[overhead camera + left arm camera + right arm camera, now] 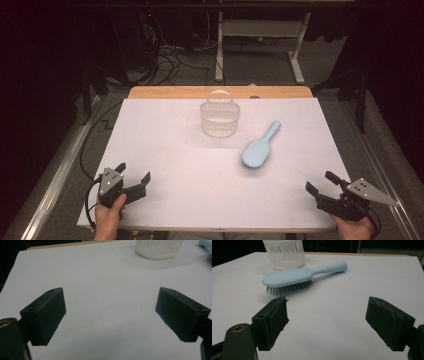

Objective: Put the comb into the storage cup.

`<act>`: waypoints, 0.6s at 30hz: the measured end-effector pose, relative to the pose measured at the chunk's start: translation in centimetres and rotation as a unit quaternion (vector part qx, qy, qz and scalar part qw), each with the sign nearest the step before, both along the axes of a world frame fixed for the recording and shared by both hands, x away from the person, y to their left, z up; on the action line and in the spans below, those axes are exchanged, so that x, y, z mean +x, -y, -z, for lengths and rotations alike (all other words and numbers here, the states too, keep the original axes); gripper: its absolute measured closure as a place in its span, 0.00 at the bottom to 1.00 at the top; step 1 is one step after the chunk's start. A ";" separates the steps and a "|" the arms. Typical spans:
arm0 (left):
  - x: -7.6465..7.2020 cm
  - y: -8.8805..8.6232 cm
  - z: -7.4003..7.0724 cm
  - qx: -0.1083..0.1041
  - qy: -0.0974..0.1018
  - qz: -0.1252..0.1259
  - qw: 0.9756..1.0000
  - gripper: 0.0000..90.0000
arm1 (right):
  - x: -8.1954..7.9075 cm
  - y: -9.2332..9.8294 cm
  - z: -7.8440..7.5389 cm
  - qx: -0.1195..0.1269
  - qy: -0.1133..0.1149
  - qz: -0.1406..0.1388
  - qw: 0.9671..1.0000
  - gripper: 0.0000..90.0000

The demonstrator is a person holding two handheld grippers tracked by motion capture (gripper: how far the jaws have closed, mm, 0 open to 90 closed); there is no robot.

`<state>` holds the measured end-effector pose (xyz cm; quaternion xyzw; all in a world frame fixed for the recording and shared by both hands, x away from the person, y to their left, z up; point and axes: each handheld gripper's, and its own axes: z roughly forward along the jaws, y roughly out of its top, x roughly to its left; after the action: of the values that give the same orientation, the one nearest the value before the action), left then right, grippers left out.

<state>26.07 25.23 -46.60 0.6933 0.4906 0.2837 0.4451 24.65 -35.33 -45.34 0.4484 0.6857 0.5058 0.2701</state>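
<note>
A light blue hairbrush [260, 146] lies bristles down on the white table cover, right of centre, its handle pointing away to the back right. In the right gripper view the hairbrush [297, 277] lies ahead of the jaws, well clear of them. A white slatted basket [220, 118] with a hoop handle stands upright behind it, near the middle back. My left gripper [133, 174] rests open near the front left corner, with nothing between its jaws [110, 312]. My right gripper [322, 182] is open at the front right, also with nothing between its jaws [327, 322].
The white cover [165, 150] lies on a wooden table whose far edge [170, 92] shows behind it. Beyond the table are a dark floor with cables [165, 60] and a white desk frame [260, 45]. Metal rails run along both sides.
</note>
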 end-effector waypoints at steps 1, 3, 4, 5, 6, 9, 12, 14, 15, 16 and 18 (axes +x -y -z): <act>0.0 0.0 0.0 -0.001 -0.001 0.000 1.000 0.11 | -0.1 0.0 0.0 0.001 0.000 0.000 1.000 0.20; 0.0 0.1 0.0 -0.001 0.000 0.002 1.000 0.11 | -0.2 0.1 0.0 0.001 0.003 0.000 1.000 0.20; 0.0 0.1 -0.1 -0.001 0.001 0.003 1.000 0.11 | -0.2 0.1 0.0 0.001 0.003 0.002 1.000 0.20; 0.0 0.1 0.0 0.001 0.002 0.003 1.000 0.11 | -0.2 0.1 0.0 0.002 0.004 0.004 1.000 0.20; 0.0 0.2 0.0 0.002 0.000 0.004 1.000 0.11 | -0.1 0.1 -0.1 0.003 0.003 0.005 1.000 0.20; 0.0 0.1 0.0 0.001 -0.001 0.004 1.000 0.11 | -0.1 0.0 0.0 0.002 0.001 0.003 1.000 0.20; 0.1 0.0 0.0 0.002 -0.001 0.003 1.000 0.11 | -0.1 0.0 0.0 0.004 0.001 0.003 1.000 0.20; 0.1 0.1 0.0 0.002 -0.001 0.002 1.000 0.11 | -0.1 0.1 0.0 0.004 0.001 0.002 1.000 0.20; 0.1 0.1 0.0 0.003 0.000 0.002 1.000 0.11 | -0.1 0.1 0.0 0.005 0.001 0.002 1.000 0.20; 0.0 0.1 0.0 0.004 0.001 0.002 1.000 0.11 | -0.1 0.1 0.0 0.006 0.001 0.001 1.000 0.20; 0.0 0.1 0.0 0.005 0.001 0.003 1.000 0.11 | -0.1 0.1 0.0 0.006 -0.001 0.000 1.000 0.19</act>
<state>26.11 25.10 -46.60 0.6966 0.4865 0.2853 0.4436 24.51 -35.39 -45.32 0.4501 0.6829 0.5098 0.2668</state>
